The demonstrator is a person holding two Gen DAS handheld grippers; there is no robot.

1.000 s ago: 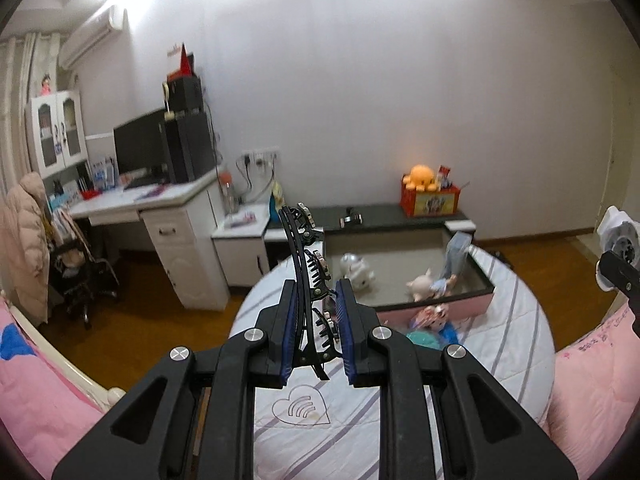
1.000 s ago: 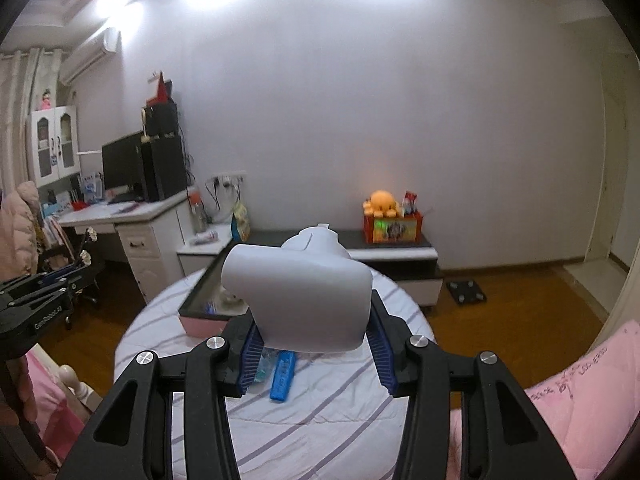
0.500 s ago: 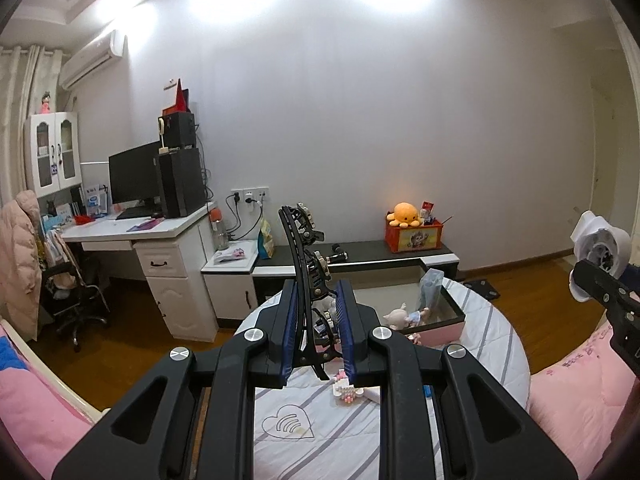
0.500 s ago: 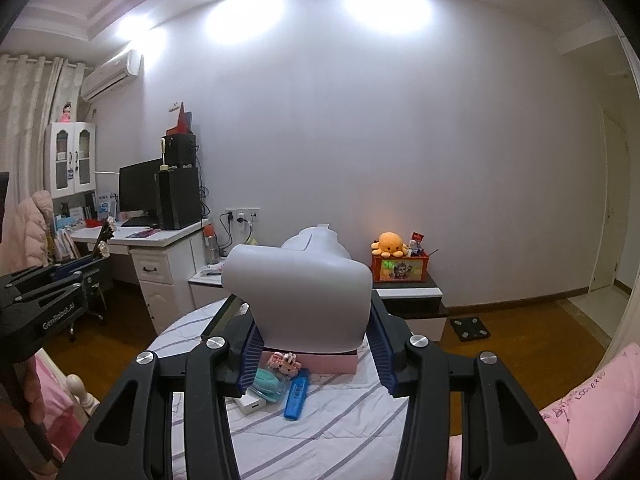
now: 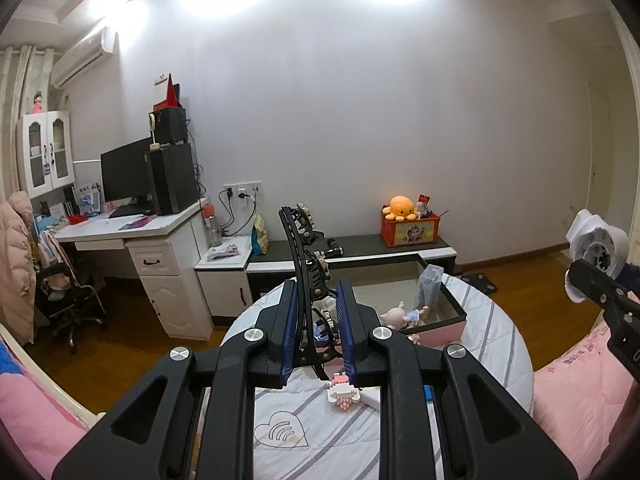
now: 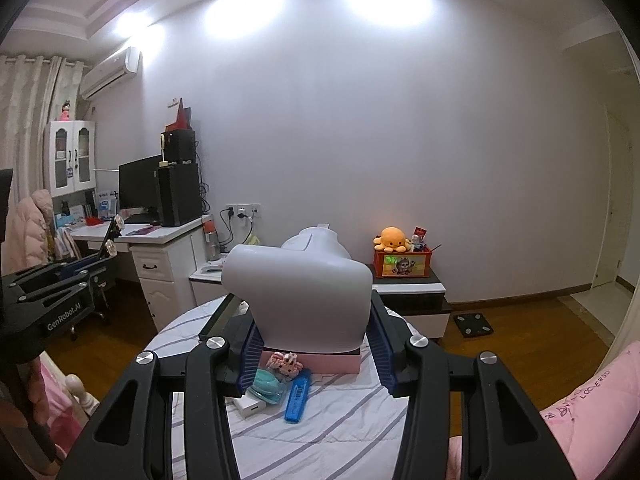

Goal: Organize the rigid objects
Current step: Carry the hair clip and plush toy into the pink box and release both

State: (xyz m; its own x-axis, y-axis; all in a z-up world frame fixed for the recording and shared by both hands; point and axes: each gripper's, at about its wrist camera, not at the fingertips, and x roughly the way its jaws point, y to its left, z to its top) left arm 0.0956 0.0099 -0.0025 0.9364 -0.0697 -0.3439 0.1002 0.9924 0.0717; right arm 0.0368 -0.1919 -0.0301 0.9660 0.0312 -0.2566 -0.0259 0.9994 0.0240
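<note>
A round table covered in a white cloth with grey stripes stands in a bedroom, with a pink-sided box resting on it. The left tool is clenched on a long black hair clip, which stands nearly upright between its blue pads and rises above the near edge of the box. The right tool grasps a white hair dryer, its bulky body wedged between the pads and held in the air over the box. Inside the box, toward its right end, lie a small doll and a clear blue case leaning against the wall. On the cloth just in front of the box sit a small pink and white block figure, a teal case, a blue rectangular item and a white block, close together. Behind the box, against the far wall, a low dark cabinet carries an orange plush octopus on a red crate.
</note>
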